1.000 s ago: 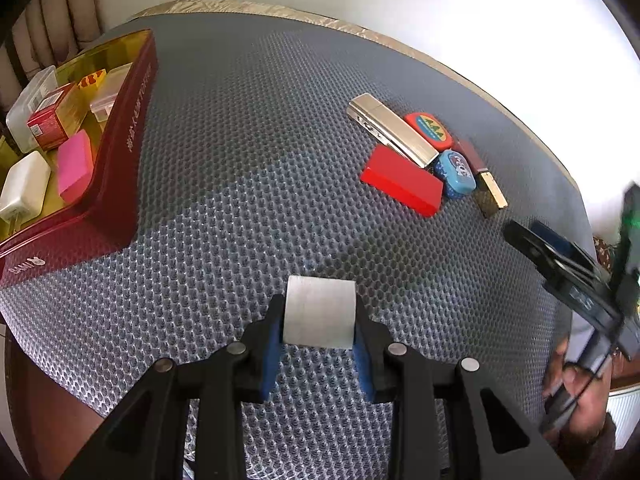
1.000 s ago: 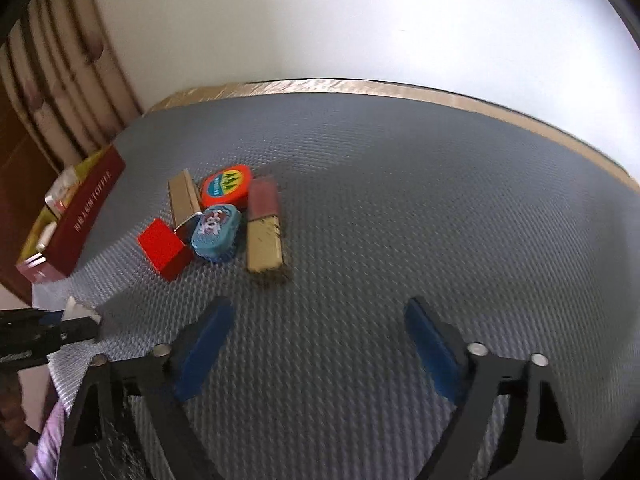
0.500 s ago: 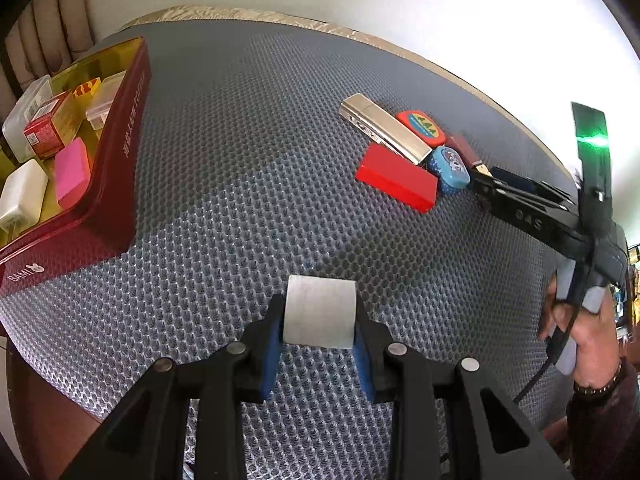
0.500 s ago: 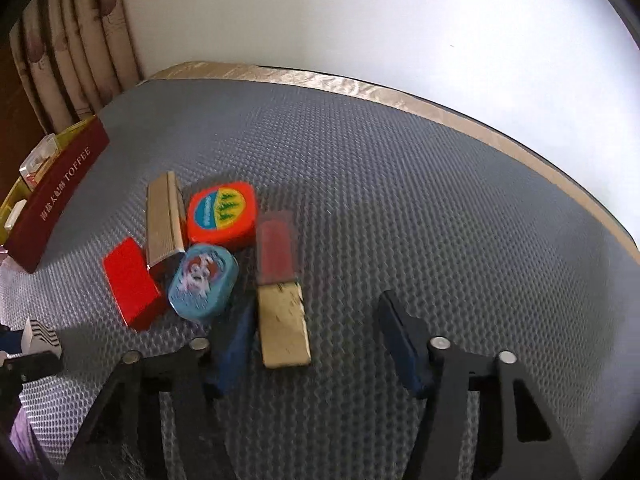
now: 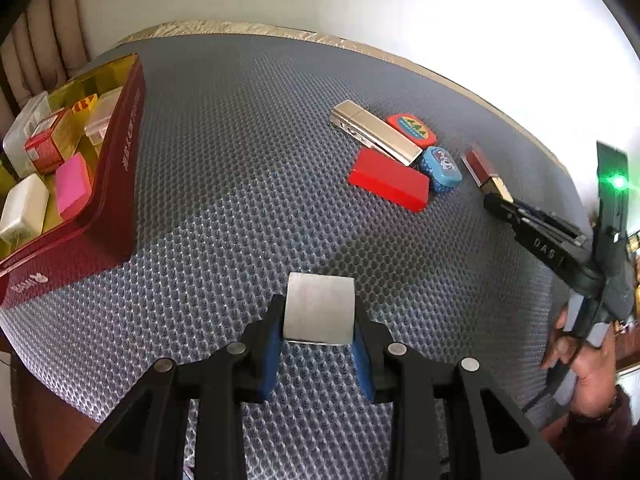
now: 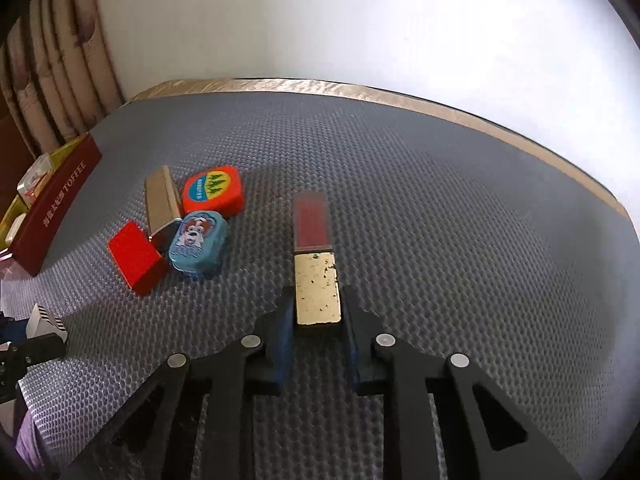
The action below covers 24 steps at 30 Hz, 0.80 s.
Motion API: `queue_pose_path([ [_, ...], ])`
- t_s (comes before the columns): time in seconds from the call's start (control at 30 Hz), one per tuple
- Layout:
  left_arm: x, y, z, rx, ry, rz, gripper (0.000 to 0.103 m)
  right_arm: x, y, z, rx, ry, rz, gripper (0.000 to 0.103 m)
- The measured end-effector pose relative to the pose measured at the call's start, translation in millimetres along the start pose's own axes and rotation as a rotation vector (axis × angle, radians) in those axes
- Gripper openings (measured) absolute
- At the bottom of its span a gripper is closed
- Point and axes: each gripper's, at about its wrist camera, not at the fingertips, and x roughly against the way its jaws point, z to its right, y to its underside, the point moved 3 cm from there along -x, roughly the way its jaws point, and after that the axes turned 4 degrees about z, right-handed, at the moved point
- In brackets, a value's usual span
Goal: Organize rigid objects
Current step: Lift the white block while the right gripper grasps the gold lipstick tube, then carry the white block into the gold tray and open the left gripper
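My left gripper (image 5: 319, 320) is shut on a silver metal block (image 5: 320, 308) and holds it above the grey mat. My right gripper (image 6: 317, 312) is shut on the gold end of a red-and-gold lipstick (image 6: 315, 256); it also shows in the left wrist view (image 5: 486, 170). To its left lie a red box (image 6: 138, 258), a blue tin (image 6: 197, 245), an orange tin (image 6: 213, 191) and a gold bar (image 6: 162, 202). A dark red tray (image 5: 100, 184) at the far left holds several small boxes.
The round table has a gold rim (image 6: 440, 98) with a white wall behind. A padded chair back (image 6: 60, 92) stands at the left. The person's hand (image 5: 580, 356) holds the right gripper at the table's right edge.
My right gripper has moved forward to the lipstick and closed on its gold end. My left gripper has kept hold of the silver block and barely moved.
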Motion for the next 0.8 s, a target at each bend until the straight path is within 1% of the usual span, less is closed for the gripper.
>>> queue_pose_path([
  [0.1,19,-7,-8,0.024,0.018,0.027,0.030,-1,-1,-1,0.010,0.012,0.000,0.018],
  [0.23,53,-19,-25,0.024,0.001,0.081,0.030,0,-1,1,0.009,0.013,0.002,0.018],
  [0.37,82,-35,-61,0.087,-0.024,0.107,0.030,0,0,2,0.008,0.008,0.005,0.018],
  [0.4,89,-39,-72,0.099,-0.039,0.119,0.030,0,1,3,0.009,0.008,0.004,0.018],
  [0.43,95,-45,-86,0.110,-0.073,0.137,0.030,0,1,4,0.009,0.009,0.005,0.018],
  [0.5,97,-53,-104,0.128,-0.126,0.157,0.030,-3,0,-2,0.011,0.010,0.005,0.018],
  [0.6,92,-62,-132,0.155,-0.176,0.148,0.030,-3,0,-3,0.011,0.010,0.005,0.018],
  [0.73,74,-67,-157,0.178,-0.212,0.138,0.030,-3,0,-2,0.010,0.009,0.005,0.018],
  [0.77,77,-69,-162,0.176,-0.209,0.138,0.030,-3,0,-2,0.010,0.009,0.005,0.018],
  [0.8,72,-70,-163,0.176,-0.208,0.140,0.030,-3,0,-2,0.010,0.009,0.005,0.018],
])
